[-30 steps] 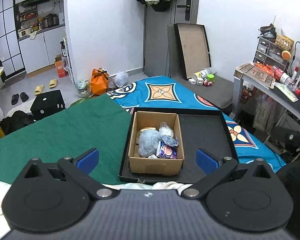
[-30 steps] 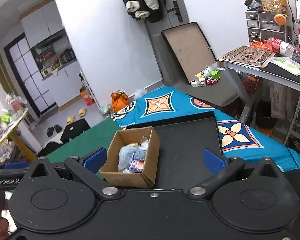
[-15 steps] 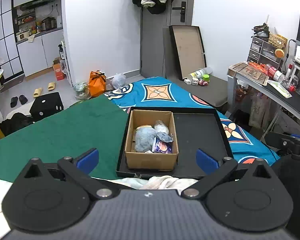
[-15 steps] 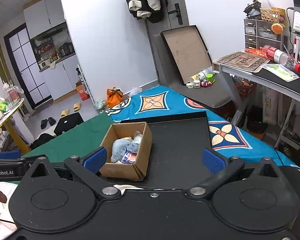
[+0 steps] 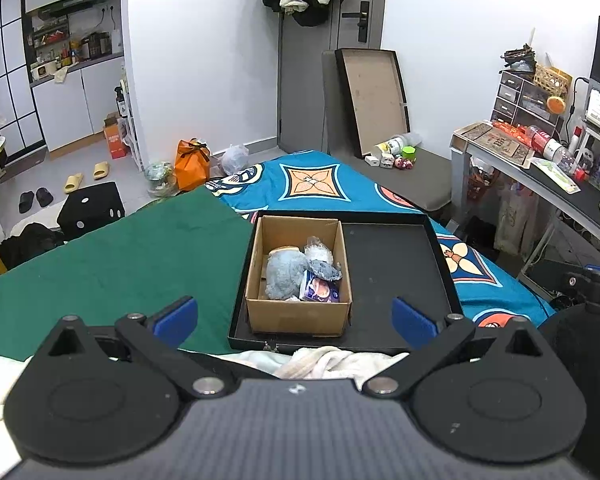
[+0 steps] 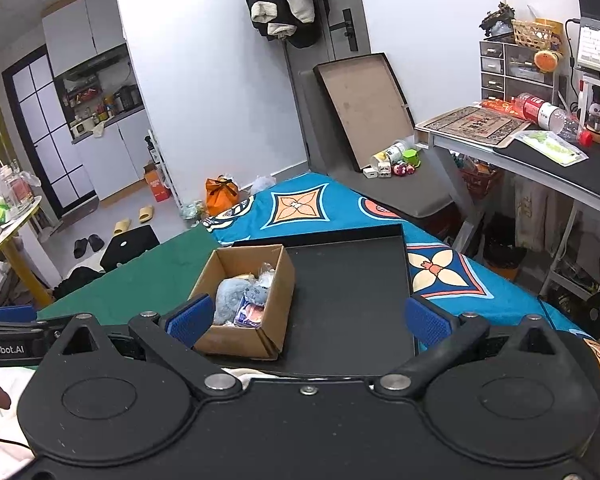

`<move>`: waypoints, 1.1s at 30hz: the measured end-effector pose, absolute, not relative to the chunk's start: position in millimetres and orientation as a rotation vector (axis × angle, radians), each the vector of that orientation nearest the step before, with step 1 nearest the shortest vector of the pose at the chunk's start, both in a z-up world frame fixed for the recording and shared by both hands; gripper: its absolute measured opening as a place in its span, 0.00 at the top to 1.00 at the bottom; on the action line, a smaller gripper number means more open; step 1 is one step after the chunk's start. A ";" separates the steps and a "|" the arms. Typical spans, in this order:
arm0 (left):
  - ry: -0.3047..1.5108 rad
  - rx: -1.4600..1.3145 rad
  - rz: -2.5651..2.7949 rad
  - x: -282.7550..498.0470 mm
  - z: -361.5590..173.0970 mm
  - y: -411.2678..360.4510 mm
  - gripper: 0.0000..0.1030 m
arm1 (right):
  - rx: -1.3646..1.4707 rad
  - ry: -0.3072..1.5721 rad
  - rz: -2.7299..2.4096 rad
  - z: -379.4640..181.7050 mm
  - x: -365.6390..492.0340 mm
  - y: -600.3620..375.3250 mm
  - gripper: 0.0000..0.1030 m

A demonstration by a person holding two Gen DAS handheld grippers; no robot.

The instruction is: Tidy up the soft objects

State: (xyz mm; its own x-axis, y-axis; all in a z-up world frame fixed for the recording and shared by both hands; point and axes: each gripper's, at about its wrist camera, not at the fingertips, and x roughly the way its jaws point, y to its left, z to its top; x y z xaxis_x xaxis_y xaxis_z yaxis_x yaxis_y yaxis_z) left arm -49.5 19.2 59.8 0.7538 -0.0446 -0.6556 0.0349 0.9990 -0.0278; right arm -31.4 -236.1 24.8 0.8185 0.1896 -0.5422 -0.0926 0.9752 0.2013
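Left gripper [image 5: 295, 316] spread wide, empty, held above green cloth [image 5: 112, 256]. Soft toys [image 5: 300, 276] piled inside box [image 5: 298, 316], seated in left half of black tray [image 5: 396, 276] on bed. Right gripper [image 6: 308, 320] likewise splayed, grasping nothing, over tray.

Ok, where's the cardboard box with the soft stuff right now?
The cardboard box sits in the left half of the black tray on the bed, centre of the left wrist view, with the green blanket to its left.
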 end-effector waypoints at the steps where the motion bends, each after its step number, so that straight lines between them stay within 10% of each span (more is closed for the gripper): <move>1: 0.716 -0.014 -0.045 -49.8 59.9 18.8 0.00 | 0.168 0.594 0.151 24.9 -31.4 -236.0 0.00; 33: 0.730 -0.029 -0.051 -46.8 61.5 20.5 0.00 | 0.151 0.613 0.143 23.0 -29.5 -233.1 0.00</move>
State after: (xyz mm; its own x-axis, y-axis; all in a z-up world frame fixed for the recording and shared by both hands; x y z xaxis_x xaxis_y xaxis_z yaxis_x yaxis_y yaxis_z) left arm -46.8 20.5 61.5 0.7441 -0.0569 -0.6656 0.0368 0.9983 -0.0441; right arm -29.5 -233.1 23.0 0.8089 0.1775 -0.5605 -0.0883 0.9792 0.1827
